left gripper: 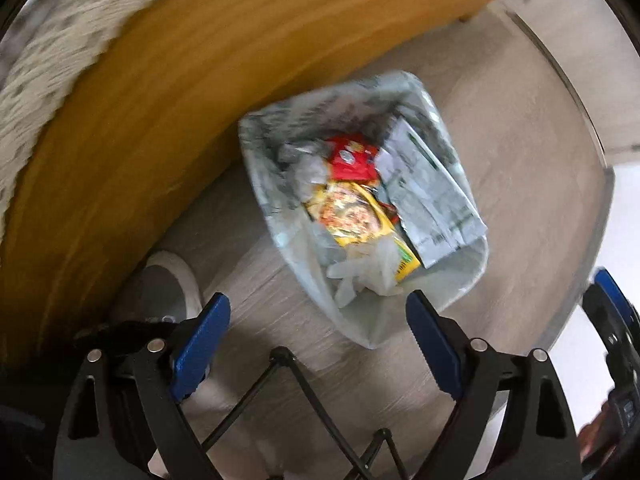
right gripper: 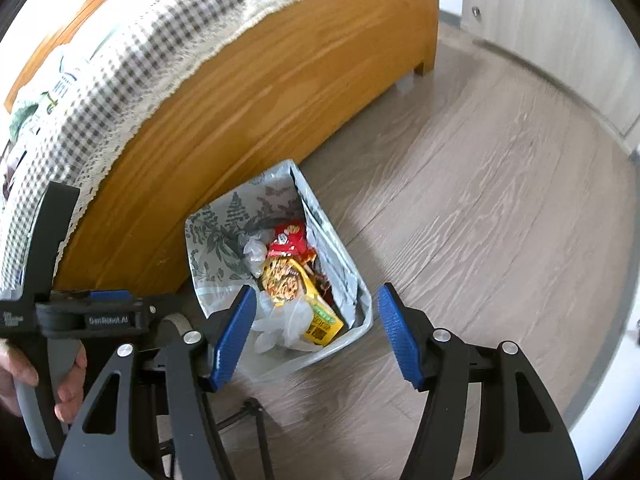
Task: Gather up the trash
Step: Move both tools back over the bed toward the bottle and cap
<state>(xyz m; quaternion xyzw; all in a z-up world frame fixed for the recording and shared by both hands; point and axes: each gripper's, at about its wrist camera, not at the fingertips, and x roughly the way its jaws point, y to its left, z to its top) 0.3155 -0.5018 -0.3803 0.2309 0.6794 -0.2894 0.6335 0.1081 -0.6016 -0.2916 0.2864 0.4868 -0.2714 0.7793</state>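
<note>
The trash bin, lined with a bag printed with grey leaves, stands on the wooden floor in the middle of the left wrist view, just beside the wooden bed frame. It lies above the left gripper in the frame, and its near corner reaches down between the two blue pads. Inside the bin are a red wrapper, a yellow noodle packet, a clear plastic glove and a folded printed paper along the right wall.

The left gripper is released: its jaws stand wide apart and nothing is between the pads. It looks almost straight down on the bin. A grey shoe shows at lower left, near the left pad.

In the right wrist view the bin sits at centre, and the right gripper is also released, empty, with its jaws partly spread. The bin's lower end with the glove lies between and just above its fingertips. It points steeply down at a slant. At the left edge of this view a hand holds the handle of the other gripper. A checked cover lies on the bed at upper left.
</note>
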